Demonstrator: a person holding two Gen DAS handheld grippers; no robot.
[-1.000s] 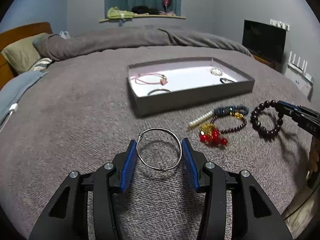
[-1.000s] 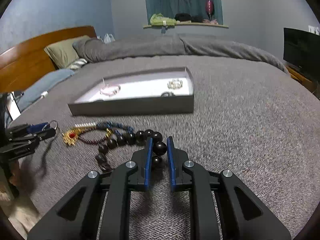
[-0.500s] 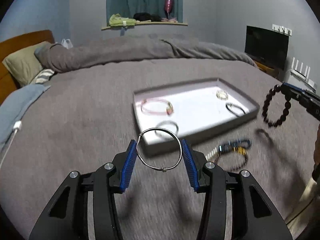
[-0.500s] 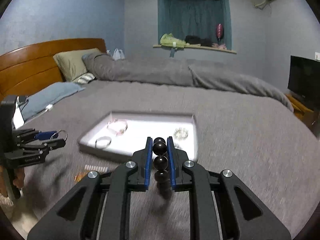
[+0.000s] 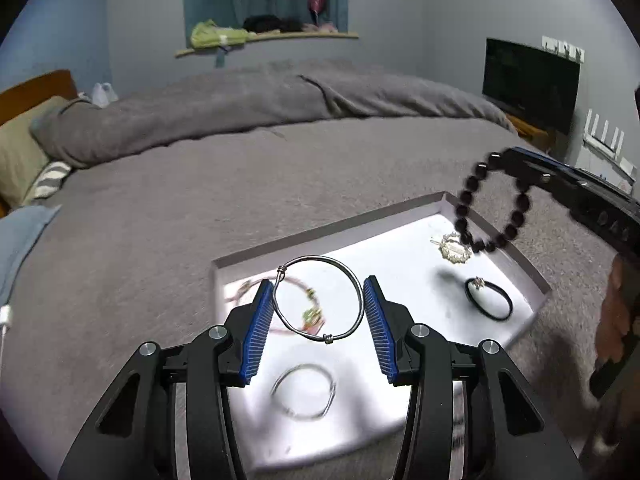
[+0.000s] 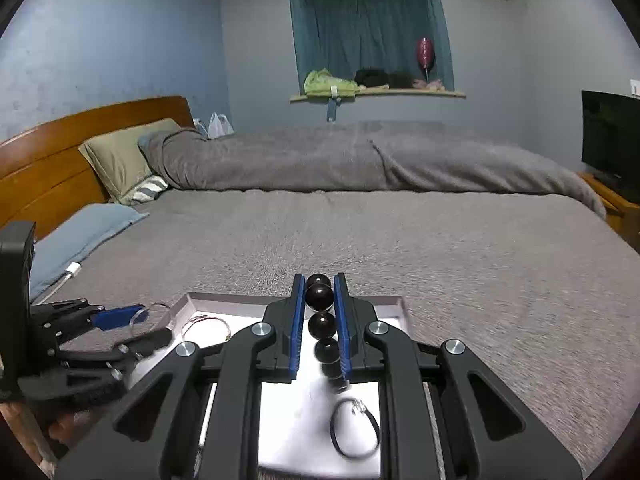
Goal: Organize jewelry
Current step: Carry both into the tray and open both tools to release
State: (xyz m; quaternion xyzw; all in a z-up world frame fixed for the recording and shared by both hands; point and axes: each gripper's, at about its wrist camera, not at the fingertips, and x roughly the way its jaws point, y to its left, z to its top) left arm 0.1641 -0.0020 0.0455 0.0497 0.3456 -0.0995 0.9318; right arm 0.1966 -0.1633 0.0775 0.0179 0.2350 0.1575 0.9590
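Observation:
My left gripper [image 5: 319, 312] is shut on a thin silver bangle [image 5: 356, 280] and holds it above the white-lined grey tray [image 5: 320, 236]. My right gripper [image 6: 319, 296] is shut on a dark beaded bracelet [image 6: 319, 296], which hangs down over the tray's right part [image 5: 496, 200]. In the tray lie another silver bangle [image 5: 304, 394], a pink bracelet [image 5: 308, 312], a gold hair clip [image 5: 452, 250] and a black hair tie [image 5: 490, 304]. The right wrist view shows the left gripper [image 6: 120, 316] at the left and the hair tie [image 6: 354, 426] below.
The tray sits on a grey bedspread [image 5: 200, 200]. A rolled grey duvet [image 6: 320, 160], pillows [image 6: 120, 156] and a wooden headboard [image 6: 60, 148] are at the far side. A TV [image 5: 528, 80] stands to the right. A white cable [image 6: 70, 270] lies at the bed's left edge.
Both grippers have risen from the bedspread with their jewelry and moved forward over the tray. The loose bracelets on the bedspread have gone out of view.

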